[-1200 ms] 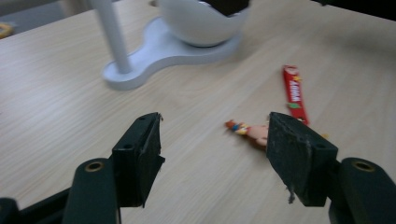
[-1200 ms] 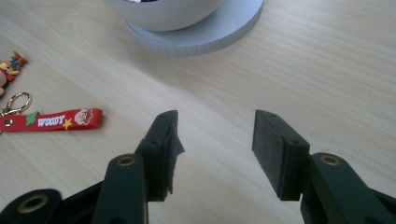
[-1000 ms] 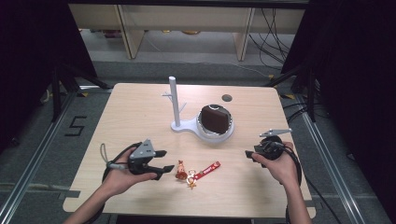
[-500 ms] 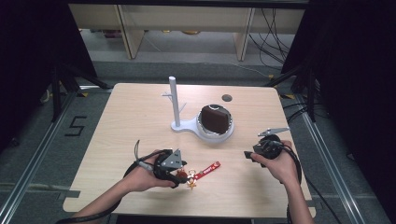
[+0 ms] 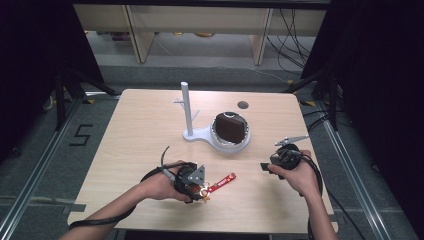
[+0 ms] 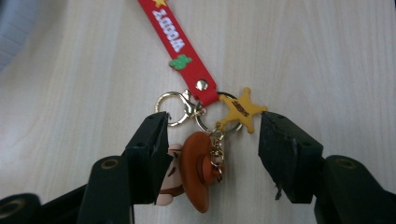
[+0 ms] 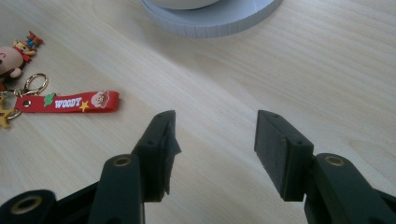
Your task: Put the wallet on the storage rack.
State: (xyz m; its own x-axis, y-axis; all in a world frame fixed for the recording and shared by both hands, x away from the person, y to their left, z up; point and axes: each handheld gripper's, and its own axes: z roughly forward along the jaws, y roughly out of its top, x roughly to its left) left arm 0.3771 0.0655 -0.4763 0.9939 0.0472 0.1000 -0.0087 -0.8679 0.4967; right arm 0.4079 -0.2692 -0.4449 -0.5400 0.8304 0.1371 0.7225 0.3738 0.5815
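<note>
A keychain lies on the wooden table near the front: a red "WOODY" strap (image 5: 223,182), a gold star (image 6: 242,109), a gold clasp ring (image 6: 170,109) and a small cowboy figure with a brown hat (image 6: 196,172). My left gripper (image 5: 200,189) is low over it and open. In the left gripper view (image 6: 212,135) its jaws stand on either side of the figure and the star, without closing on them. My right gripper (image 5: 264,167) is held at the right, open over bare wood (image 7: 215,130). The strap (image 7: 70,102) and figure (image 7: 14,53) lie off to its left.
A white stand with an upright post (image 5: 186,107) has a round base (image 7: 215,18) that carries a dark brown rounded object (image 5: 231,127), at the table's middle. A small dark disc (image 5: 243,105) sits behind it. Table edges drop to grey floor.
My left gripper has moved right along the front of the table and come down over the keychain's figure end. The right gripper has hardly moved.
</note>
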